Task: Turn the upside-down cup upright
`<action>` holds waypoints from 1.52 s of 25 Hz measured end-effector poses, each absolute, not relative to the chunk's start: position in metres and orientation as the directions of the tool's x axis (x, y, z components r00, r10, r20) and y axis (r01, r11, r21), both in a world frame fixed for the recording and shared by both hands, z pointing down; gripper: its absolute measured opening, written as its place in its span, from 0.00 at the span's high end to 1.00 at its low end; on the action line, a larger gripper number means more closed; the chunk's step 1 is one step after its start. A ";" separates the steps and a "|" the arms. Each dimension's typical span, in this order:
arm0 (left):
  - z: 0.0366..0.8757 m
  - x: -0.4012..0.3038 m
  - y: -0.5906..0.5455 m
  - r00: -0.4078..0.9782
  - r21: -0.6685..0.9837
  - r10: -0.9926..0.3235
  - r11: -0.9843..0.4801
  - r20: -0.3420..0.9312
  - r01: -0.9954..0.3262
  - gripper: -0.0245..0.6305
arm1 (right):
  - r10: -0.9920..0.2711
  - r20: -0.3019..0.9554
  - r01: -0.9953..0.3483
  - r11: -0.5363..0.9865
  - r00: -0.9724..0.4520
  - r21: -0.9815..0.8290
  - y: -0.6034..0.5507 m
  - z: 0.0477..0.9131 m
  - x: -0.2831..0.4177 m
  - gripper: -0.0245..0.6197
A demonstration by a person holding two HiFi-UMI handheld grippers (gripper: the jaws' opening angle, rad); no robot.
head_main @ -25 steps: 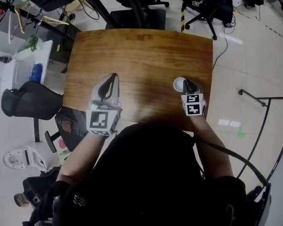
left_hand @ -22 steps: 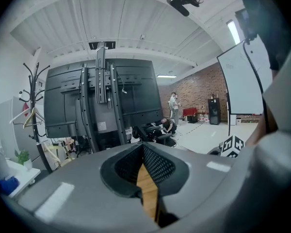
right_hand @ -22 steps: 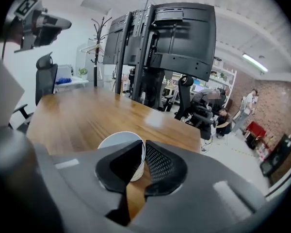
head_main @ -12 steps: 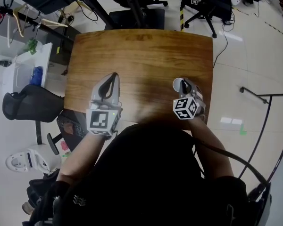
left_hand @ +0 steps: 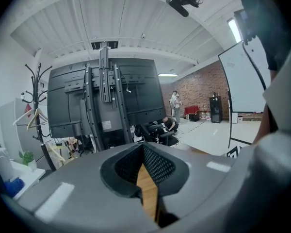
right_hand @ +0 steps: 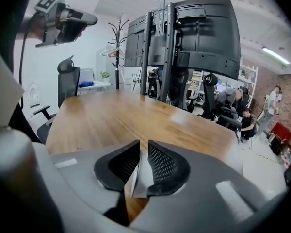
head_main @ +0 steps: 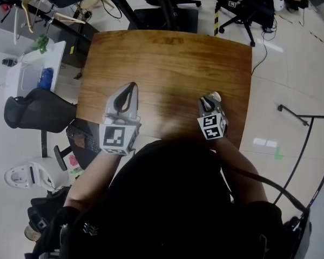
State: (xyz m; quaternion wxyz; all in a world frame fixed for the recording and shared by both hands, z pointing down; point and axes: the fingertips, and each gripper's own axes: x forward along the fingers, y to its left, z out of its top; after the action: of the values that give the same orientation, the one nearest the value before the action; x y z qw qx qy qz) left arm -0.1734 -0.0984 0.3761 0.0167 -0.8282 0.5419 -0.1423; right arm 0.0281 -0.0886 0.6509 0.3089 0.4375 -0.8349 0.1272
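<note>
The white paper cup shows only as a small pale patch past the tip of my right gripper, near the right edge of the wooden table. In the right gripper view a thin white wall of the cup stands between the jaws of the right gripper. Both pads lie against it while the jaws are opening. I cannot tell which way up the cup is. My left gripper hovers over the table's left part, shut and empty. Its jaws show only wood in the slit.
The table's right edge runs close beside the right gripper. A black office chair and a white side table stand to the left. A black screen stand and more chairs are beyond the far end.
The right gripper has shifted sideways over the table and rolled a little. The cup's round white rim, plain beside the fingertips earlier, is now almost hidden under the gripper. The left gripper has kept still.
</note>
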 end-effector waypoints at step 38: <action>0.373 -0.179 -0.099 0.361 -0.156 -0.912 -0.392 0.194 -0.907 0.96 | -0.617 0.620 -0.774 0.632 -0.485 0.023 -0.107 0.618 0.045 0.90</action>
State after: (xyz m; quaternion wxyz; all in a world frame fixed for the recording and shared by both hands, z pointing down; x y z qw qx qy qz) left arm -0.1791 -0.0986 0.3730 0.0110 -0.8248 0.5513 -0.1250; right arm 0.0452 -0.1070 0.6179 0.3011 0.4083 -0.8517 0.1309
